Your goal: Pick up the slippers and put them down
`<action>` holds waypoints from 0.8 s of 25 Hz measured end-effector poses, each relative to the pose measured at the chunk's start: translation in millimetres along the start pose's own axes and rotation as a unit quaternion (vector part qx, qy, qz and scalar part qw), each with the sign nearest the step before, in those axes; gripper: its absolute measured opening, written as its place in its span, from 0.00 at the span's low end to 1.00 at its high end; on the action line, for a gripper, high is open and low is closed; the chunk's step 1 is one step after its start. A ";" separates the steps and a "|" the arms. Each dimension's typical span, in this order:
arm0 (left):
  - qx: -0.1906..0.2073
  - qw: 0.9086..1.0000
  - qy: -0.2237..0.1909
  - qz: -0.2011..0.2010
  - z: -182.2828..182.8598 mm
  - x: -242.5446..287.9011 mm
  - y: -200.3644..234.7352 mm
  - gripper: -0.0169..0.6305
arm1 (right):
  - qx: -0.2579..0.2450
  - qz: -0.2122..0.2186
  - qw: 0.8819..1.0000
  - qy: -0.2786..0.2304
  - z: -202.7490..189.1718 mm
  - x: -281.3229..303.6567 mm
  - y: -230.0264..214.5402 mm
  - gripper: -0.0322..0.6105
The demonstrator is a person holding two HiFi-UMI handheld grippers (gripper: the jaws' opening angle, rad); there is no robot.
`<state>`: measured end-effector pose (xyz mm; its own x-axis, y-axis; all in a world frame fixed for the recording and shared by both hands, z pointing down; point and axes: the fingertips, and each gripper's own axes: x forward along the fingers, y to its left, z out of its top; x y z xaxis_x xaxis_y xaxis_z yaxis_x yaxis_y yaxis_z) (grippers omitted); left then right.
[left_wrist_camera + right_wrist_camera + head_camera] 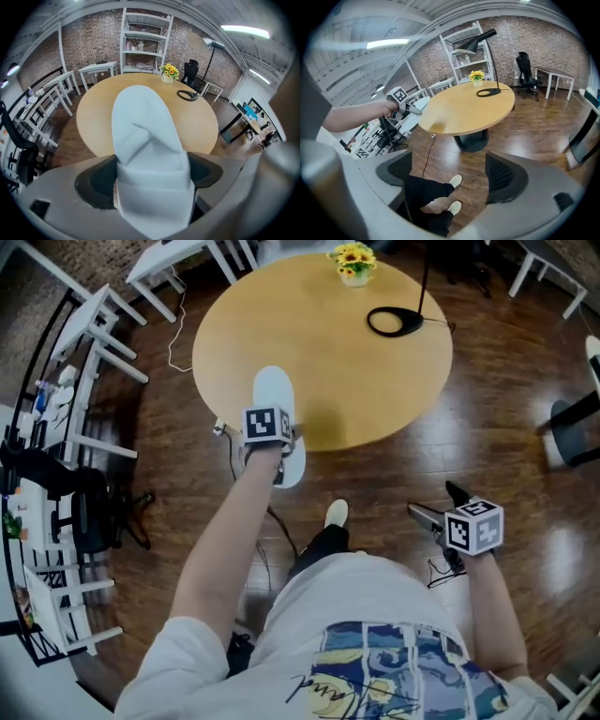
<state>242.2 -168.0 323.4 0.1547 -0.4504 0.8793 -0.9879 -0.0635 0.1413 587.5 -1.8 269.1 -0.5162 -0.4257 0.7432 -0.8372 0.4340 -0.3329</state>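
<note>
The brown wooden floor (394, 484) fills most of the head view, and the round pale-wood desk (319, 343) takes up the upper middle. The person's body, in a white printed shirt (375, 652), fills the bottom of the frame, with one light shoe (336, 513) on the floor just below the desk's near edge. A pale blue-grey slipper (272, 390) lies lengthwise across that near edge at the centre of the frame: one end is over the desktop and the other hangs past the rim above the floor. Whether it touches the desk cannot be told. The left hand-held gripper (269, 432) is clamped on the slipper, its dark pads pressing both sides. The right hand-held gripper (433, 502), at lower right over the floor, stands with jaws apart and only the person's legs and floor between them. A black ring-shaped lamp base (394, 322) and a small pot of yellow flowers (353, 263) sit at the desk's far side.
</note>
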 end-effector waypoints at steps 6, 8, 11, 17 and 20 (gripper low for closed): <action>-0.052 0.998 -0.004 0.037 -91.4 -66.9 64.4 0.73 | -0.053 0.049 0.997 0.014 -26.2 18.2 55.2 0.82; -0.063 0.996 -0.002 0.055 -116.6 -82.9 87.5 0.73 | -0.055 0.064 0.996 0.014 -34.2 25.1 71.3 0.82; -0.086 0.993 0.004 0.079 -143.4 -100.5 120.8 0.73 | -0.066 0.081 0.994 0.020 -39.8 39.3 90.3 0.82; -0.127 0.986 0.010 0.110 -184.0 -115.1 178.0 0.73 | -0.093 0.098 0.990 0.038 -46.9 69.2 116.7 0.82; -0.140 0.984 0.010 0.108 -193.1 -110.6 204.5 0.73 | -0.109 0.099 0.988 0.049 -38.5 91.2 134.2 0.81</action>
<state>24.6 40.9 342.8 -0.0553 -0.4081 0.9113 -0.9571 0.2816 0.0680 435.0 48.2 314.5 -0.6377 -0.2406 0.7318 -0.6566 0.6666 -0.3530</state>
